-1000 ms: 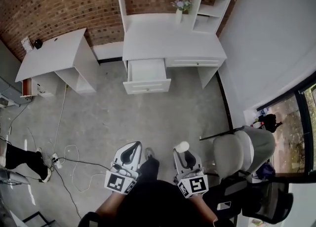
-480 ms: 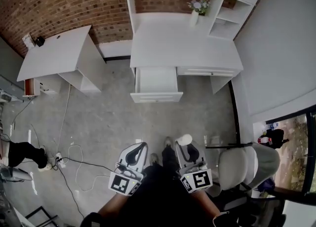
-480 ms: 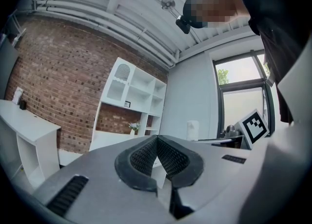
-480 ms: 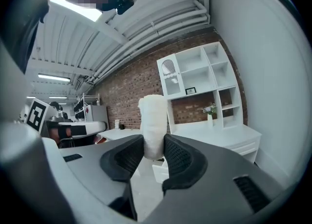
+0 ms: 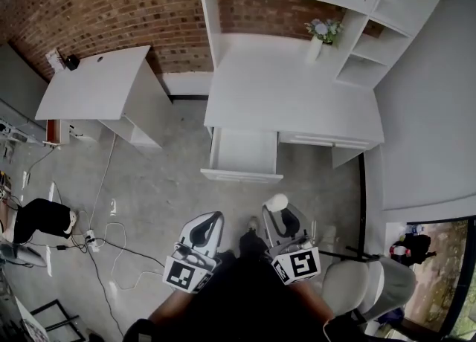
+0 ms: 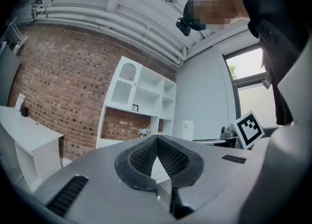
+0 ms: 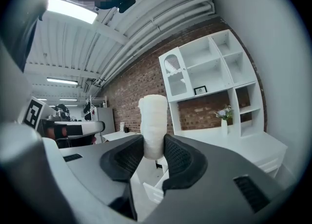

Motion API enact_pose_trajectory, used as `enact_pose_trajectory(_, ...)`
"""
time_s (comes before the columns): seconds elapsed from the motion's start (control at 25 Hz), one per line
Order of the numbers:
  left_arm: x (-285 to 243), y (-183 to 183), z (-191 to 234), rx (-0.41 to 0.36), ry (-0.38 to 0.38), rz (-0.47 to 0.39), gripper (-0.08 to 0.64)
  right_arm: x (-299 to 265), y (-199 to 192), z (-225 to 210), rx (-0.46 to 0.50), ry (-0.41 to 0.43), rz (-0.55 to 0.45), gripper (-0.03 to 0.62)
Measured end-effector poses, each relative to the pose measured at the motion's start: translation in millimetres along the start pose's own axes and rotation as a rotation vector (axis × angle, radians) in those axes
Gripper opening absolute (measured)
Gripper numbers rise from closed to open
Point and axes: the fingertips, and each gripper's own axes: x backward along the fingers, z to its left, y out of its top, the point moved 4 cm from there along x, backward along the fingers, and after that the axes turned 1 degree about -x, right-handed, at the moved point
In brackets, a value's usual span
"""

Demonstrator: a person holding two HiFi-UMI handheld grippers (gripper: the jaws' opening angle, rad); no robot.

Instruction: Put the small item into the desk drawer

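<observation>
Right gripper (image 7: 155, 152) clamps item (image 7: 153, 121) upright, top protruding, probably for a clean drop into the far open drawer (image 5: 242, 177). Left gripper (image 6: 156, 142) closed, empty.

The drawer (image 5: 243, 156) stood pulled out, open from above. Open floor (image 5: 171, 192) lay before it, with a chair (image 5: 349, 287) close on the right and cables (image 5: 111, 242) on the left.
</observation>
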Motion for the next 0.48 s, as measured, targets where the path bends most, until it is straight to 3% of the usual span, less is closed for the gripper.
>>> enact_pose_trajectory(0.2, -48.6, 12.3, 18.3, -0.006, 0.038, -0.018, 0.023, -50.3, 11.4, -45.9, 0.026, 0.039, 0.015, 0.143)
enact_pose_trajectory(0.48, -87.5, 8.2, 52.1, -0.001, 0.042, -0.001, 0.023, -106.1, 1.1, -81.4, 0.023, 0.02, 0.053, 0.143)
